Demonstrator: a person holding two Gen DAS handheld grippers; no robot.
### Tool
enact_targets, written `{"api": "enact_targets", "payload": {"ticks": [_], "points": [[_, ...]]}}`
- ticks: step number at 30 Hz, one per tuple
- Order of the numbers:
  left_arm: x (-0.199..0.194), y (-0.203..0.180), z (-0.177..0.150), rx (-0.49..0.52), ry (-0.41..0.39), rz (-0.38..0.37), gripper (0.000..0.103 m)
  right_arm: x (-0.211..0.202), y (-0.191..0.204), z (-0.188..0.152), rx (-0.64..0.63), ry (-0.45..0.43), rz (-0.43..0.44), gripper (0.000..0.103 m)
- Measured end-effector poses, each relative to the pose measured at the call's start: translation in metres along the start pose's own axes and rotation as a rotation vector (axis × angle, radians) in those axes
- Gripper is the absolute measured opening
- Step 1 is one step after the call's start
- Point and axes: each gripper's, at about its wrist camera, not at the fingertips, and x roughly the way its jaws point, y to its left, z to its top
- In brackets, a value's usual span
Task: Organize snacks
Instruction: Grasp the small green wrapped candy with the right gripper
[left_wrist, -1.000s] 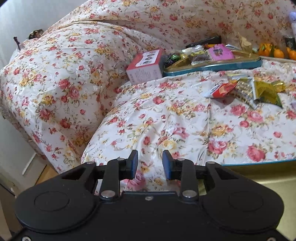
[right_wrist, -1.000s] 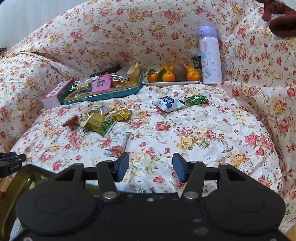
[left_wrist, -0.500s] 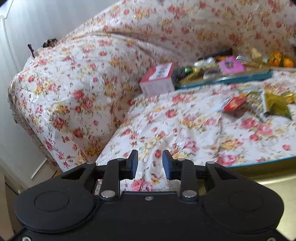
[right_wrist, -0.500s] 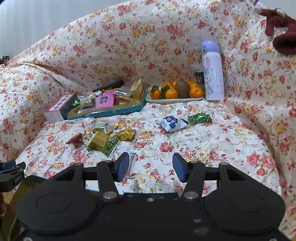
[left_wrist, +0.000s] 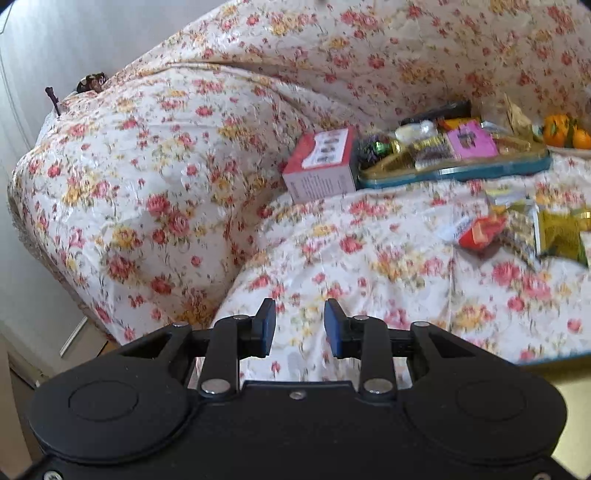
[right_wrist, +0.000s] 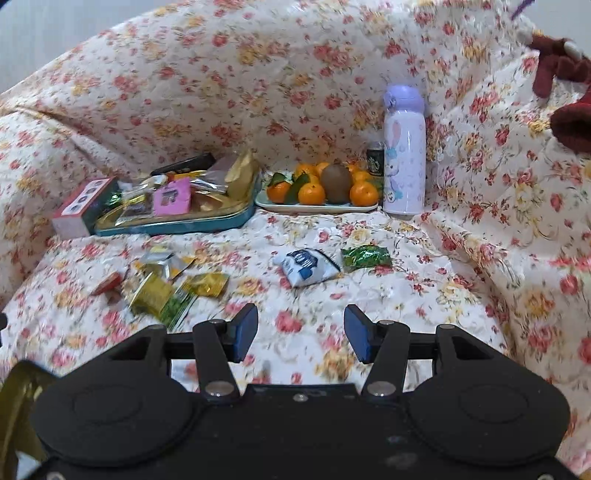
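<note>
Loose snack packets lie on the floral sofa seat: a red one (right_wrist: 107, 285), several gold and green ones (right_wrist: 159, 293), a white-and-blue packet (right_wrist: 306, 266) and a green packet (right_wrist: 365, 256). A teal tray (right_wrist: 236, 218) at the back holds more snacks, among them a pink packet (right_wrist: 171, 196). A red-and-white box (right_wrist: 79, 212) stands at its left end. My left gripper (left_wrist: 300, 328) is open and holds nothing, hanging above the seat's front left. My right gripper (right_wrist: 301, 334) is open wider and also holds nothing, in front of the packets. In the left wrist view the red packet (left_wrist: 480, 232) and box (left_wrist: 321, 166) show too.
A plate (right_wrist: 321, 207) of mandarins and a kiwi stands at the back, with a lilac bottle (right_wrist: 403, 151) and a small dark can (right_wrist: 375, 157) beside it. A dark red plush (right_wrist: 565, 88) rests on the right armrest. The sofa's left armrest (left_wrist: 129, 184) rises beside my left gripper.
Both grippers have risen and drawn back from the seat, so the snacks appear farther away. Their jaws have not changed. The packet near the right gripper is now hidden behind it.
</note>
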Motion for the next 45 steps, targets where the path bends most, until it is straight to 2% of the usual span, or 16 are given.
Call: {"api": "enact_targets", "payload": {"ticks": [5, 12, 20, 24, 34, 40, 45], "points": [[-0.004, 0.001, 0.012, -0.016, -0.037, -0.046, 0.042, 0.034, -0.016, 0.026, 0.099, 0.052, 0.008, 0.055], [-0.006, -0.006, 0.018, -0.013, -0.006, -0.175, 0.042, 0.097, -0.045, 0.057, 0.310, 0.126, -0.006, 0.055], [-0.005, -0.015, 0.018, 0.021, 0.011, -0.231, 0.042, 0.150, -0.071, 0.071, 0.510, 0.207, -0.044, 0.053], [-0.006, -0.016, 0.019, 0.029, 0.012, -0.248, 0.042, 0.164, -0.073, 0.071, 0.524, 0.217, -0.076, 0.050], [-0.008, -0.017, 0.024, 0.034, 0.013, -0.258, 0.042, 0.183, -0.056, 0.082, 0.398, 0.188, -0.163, 0.050], [-0.009, -0.021, 0.023, 0.051, 0.025, -0.265, 0.042, 0.182, -0.076, 0.084, 0.557, 0.188, -0.129, 0.049], [-0.009, -0.023, 0.026, 0.056, 0.031, -0.285, 0.042, 0.181, -0.088, 0.087, 0.651, 0.198, -0.177, 0.046]]}}
